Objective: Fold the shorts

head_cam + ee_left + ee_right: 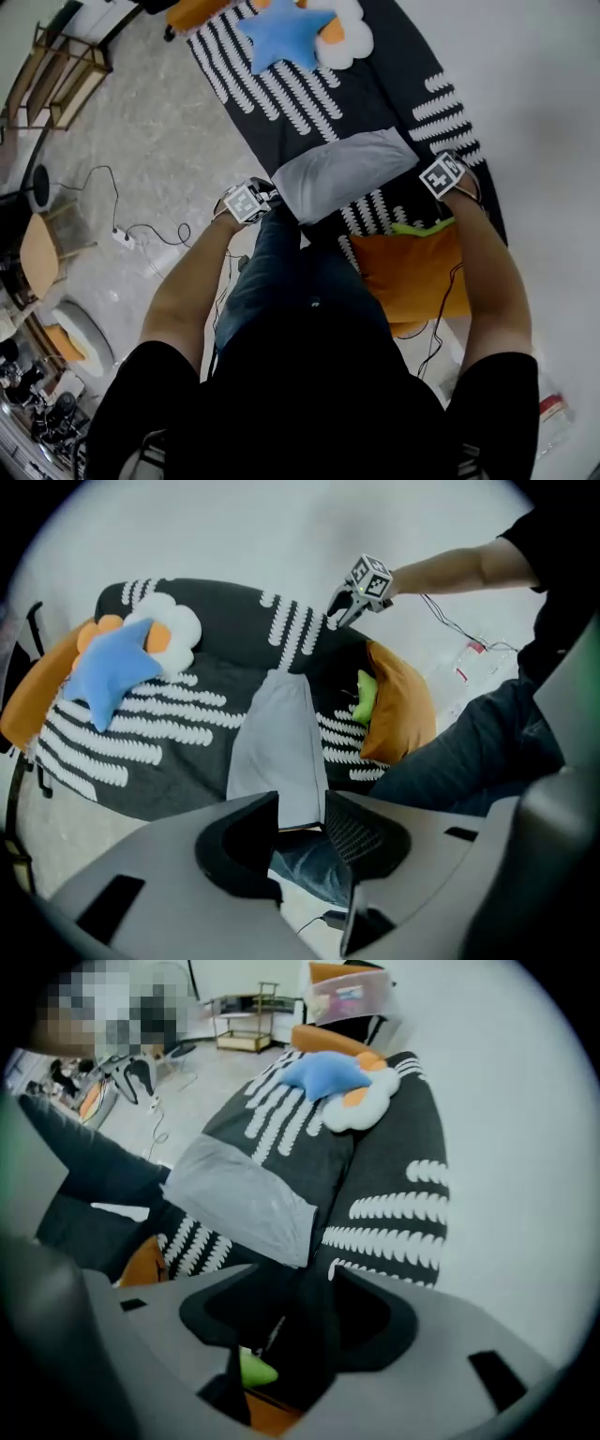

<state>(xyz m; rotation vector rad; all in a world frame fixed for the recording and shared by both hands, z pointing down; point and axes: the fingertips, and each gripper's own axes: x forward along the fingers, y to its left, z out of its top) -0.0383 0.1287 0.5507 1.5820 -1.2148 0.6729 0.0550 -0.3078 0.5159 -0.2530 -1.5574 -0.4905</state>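
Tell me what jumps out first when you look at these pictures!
The bright blue star pillow grabs the eye first, lying at the far end of the black cover with white squiggly stripes. Next come the grey shorts, lying flat in the middle of that cover. An orange pillow sits at the near edge, beside the person's leg.

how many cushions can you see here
4: a blue star cushion overlapping a white-and-orange cushion at the far end, a plain orange cushion beside them, and an orange cushion with green trim by the person's right forearm. More may be hidden.
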